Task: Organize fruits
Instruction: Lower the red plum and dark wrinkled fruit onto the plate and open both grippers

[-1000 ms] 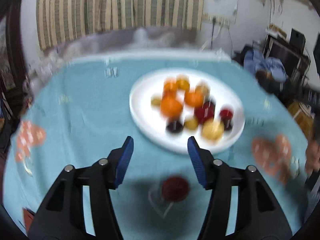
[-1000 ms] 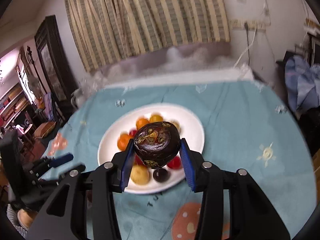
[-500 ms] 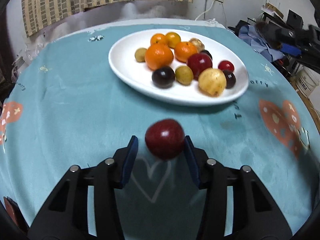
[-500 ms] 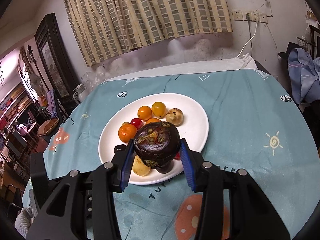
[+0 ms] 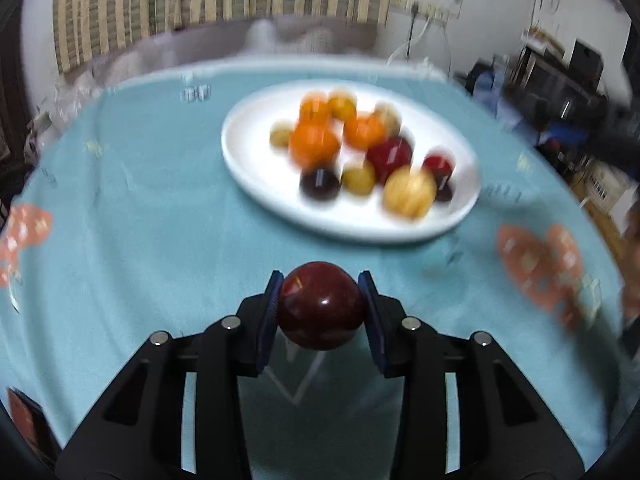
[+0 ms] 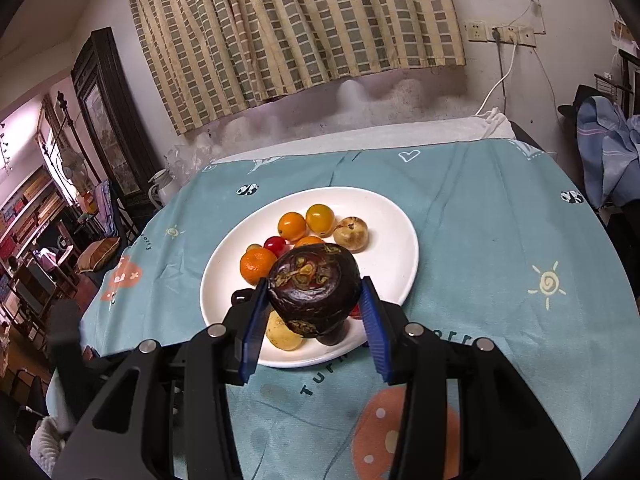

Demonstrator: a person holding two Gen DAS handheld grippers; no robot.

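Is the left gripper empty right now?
No, the left gripper is shut on a dark red fruit, pinched between its blue pads above the teal tablecloth.

We see a glossy, smooth dark red round fruit [image 5: 320,306] catching highlights, and a dark purple mangosteen [image 6: 314,290] with a duller, rough, scabbed skin. The round white plate [image 6: 396,240] looks like glazed ceramic. A matt teal printed cloth [image 6: 480,220] covers the table. Each hand-held gripper's black frame looks like matt plastic.

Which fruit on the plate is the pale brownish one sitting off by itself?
The tan, speckled fruit at the right end of the white plate, beside the yellow-orange one. All its neighbours are bright orange or red.
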